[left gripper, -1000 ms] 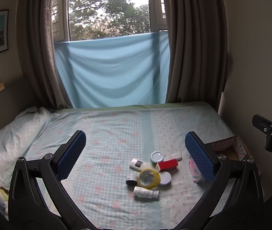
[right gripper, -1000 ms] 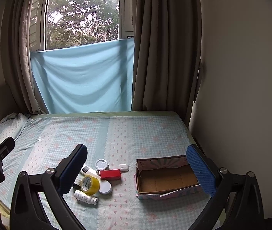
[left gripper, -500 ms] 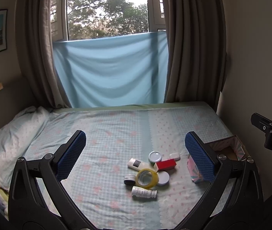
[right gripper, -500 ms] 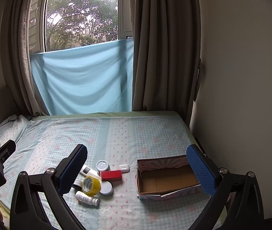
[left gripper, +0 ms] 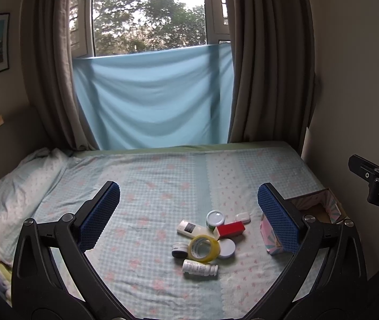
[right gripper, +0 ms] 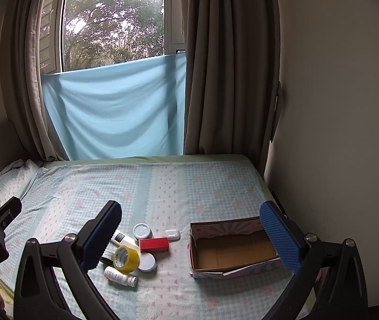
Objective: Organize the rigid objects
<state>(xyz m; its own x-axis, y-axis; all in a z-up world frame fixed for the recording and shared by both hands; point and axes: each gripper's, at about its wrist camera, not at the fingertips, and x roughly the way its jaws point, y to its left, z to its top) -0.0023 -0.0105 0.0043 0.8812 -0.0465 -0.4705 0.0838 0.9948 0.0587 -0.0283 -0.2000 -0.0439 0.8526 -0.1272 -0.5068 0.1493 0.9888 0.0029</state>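
Observation:
A cluster of small rigid objects lies on the bed: a yellow tape roll, a red box, a white pill bottle, a white remote, a round tin, a white lid and a small white case. An open cardboard box stands empty to their right. My left gripper is open, above and short of the cluster. My right gripper is open, with the box and cluster between its fingers.
The bed has a checked blue sheet; a pillow lies at the left. Curtains and a blue cloth cover the window behind. A wall runs along the right edge of the bed.
Both grippers have shifted slightly; the objects sit a little lower and nearer in the views. Both stay open and nothing on the bed has moved.

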